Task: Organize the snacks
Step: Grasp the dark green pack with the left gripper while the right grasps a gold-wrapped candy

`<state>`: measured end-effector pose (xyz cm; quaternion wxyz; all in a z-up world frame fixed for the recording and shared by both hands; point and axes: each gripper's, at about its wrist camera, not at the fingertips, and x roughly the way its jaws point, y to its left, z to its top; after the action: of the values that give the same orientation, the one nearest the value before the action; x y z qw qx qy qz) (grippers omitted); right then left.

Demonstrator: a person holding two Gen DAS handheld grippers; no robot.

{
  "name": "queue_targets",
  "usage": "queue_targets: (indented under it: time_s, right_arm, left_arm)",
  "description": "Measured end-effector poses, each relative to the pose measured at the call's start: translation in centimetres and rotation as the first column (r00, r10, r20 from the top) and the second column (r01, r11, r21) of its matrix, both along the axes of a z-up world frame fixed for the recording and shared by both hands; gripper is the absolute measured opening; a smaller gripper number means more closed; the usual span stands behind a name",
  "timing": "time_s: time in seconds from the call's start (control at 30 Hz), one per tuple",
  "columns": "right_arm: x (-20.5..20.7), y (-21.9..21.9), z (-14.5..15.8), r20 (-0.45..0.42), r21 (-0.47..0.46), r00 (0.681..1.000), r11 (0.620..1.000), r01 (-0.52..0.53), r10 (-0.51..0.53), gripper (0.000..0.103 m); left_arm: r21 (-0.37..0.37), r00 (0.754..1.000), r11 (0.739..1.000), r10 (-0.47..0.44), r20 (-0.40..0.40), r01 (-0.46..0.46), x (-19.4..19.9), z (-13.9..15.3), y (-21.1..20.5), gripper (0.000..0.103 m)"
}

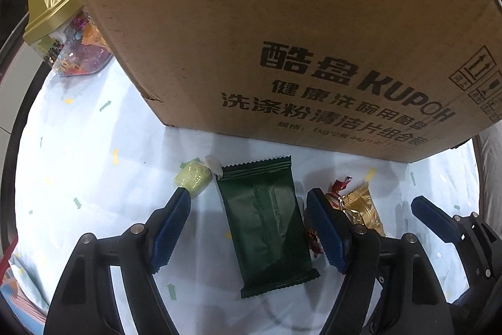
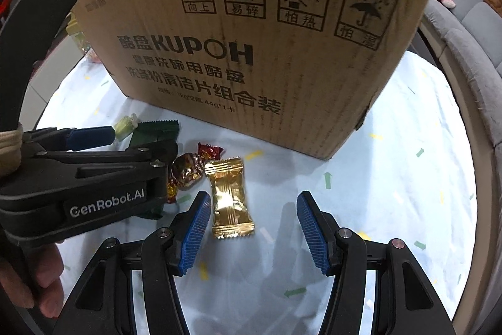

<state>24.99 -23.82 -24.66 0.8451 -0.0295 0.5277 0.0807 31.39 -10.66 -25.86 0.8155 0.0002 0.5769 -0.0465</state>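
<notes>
Between our left gripper's (image 1: 249, 209) spread fingers lies a dark green snack packet (image 1: 266, 225) on the pale cloth (image 1: 94, 146), untouched. Just left sits a yellow-green candy (image 1: 193, 176); to the right, a red-brown foil candy (image 2: 186, 170) and a gold packet (image 2: 230, 197). That gold packet lies just inside our right gripper's (image 2: 254, 211) left finger; its jaws gape, holding nothing. Close behind stands a KUPOH cardboard box (image 2: 251, 52); open cloth spreads rightward.
</notes>
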Motion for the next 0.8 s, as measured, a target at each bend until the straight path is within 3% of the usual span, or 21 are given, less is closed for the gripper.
queue_targets:
  time_s: [0.3, 0.4, 0.5, 0.57, 0.67, 0.73, 0.8]
  right_arm:
    - [0.5, 1.1, -0.5, -0.011, -0.002, 1.0, 1.0, -0.008, 0.008, 0.057]
    - [0.9, 1.4, -1.2, -0.034, -0.011, 0.999, 1.0, -0.006, 0.005, 0.047]
    - [0.6, 1.5, -1.4, -0.025, -0.017, 1.0, 1.0, 0.0, -0.001, 0.044]
    - [0.2, 1.3, -1.7, -0.021, -0.021, 1.0, 1.0, 0.006, -0.006, 0.039]
    - [0.8, 1.2, -1.7, -0.019, -0.021, 1.0, 1.0, 0.016, -0.017, 0.025]
    - [0.9, 1.0, -1.4, -0.021, -0.016, 1.0, 1.0, 0.021, -0.022, 0.023]
    - [0.9, 0.9, -1.4, -0.018, -0.019, 0.999, 0.999, 0.029, -0.03, 0.022]
  left_arm:
    - [0.0, 1.0, 1.0, 0.004, -0.017, -0.004, -0.6, -0.7, 0.0, 0.071]
    - [0.022, 1.0, 1.0, -0.006, -0.006, 0.006, -1.4, -1.1, -0.1, 0.071]
    - [0.023, 1.0, 1.0, -0.003, 0.001, 0.003, -1.5, -1.3, -0.2, 0.069]
    - [0.028, 1.0, 1.0, 0.0, 0.005, 0.0, -1.8, -1.3, -0.3, 0.065]
    - [0.035, 1.0, 0.999, 0.004, 0.015, -0.005, -2.1, -1.0, -0.3, 0.056]
    - [0.034, 1.0, 0.999, 0.003, 0.02, -0.004, -2.2, -1.0, -0.3, 0.048]
    - [0.029, 1.0, 1.0, 0.0, 0.02, -0.001, -2.3, -1.0, -0.3, 0.045]
